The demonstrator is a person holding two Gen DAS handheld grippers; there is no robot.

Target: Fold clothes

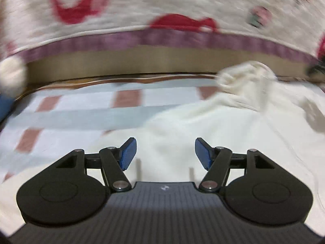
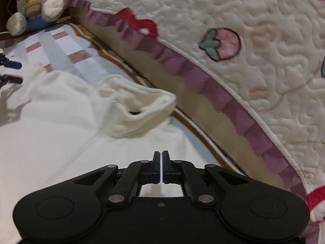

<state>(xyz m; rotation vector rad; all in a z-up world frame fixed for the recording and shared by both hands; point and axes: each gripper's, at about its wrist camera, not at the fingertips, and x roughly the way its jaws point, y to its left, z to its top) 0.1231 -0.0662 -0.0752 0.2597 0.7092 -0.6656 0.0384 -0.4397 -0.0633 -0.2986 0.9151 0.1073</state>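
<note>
A cream fleece garment (image 1: 233, 126) lies spread on a checked mat (image 1: 77, 109), with its collar bunched up at the far side (image 1: 245, 81). My left gripper (image 1: 165, 152) is open and empty, low over the garment. In the right wrist view the garment (image 2: 61, 126) fills the lower left, its open collar (image 2: 142, 105) lying ahead. My right gripper (image 2: 161, 162) is shut just above the cloth; a thin pale line shows between the pads, and I cannot tell if cloth is pinched. The left gripper's fingers (image 2: 12, 65) show at the far left edge.
A quilted cream blanket (image 2: 254, 40) with red and strawberry prints and a purple frill hangs over the bed side along the far edge. A plush rabbit (image 2: 38, 6) sits at the mat's far corner. The mat has a brown border (image 2: 126, 69).
</note>
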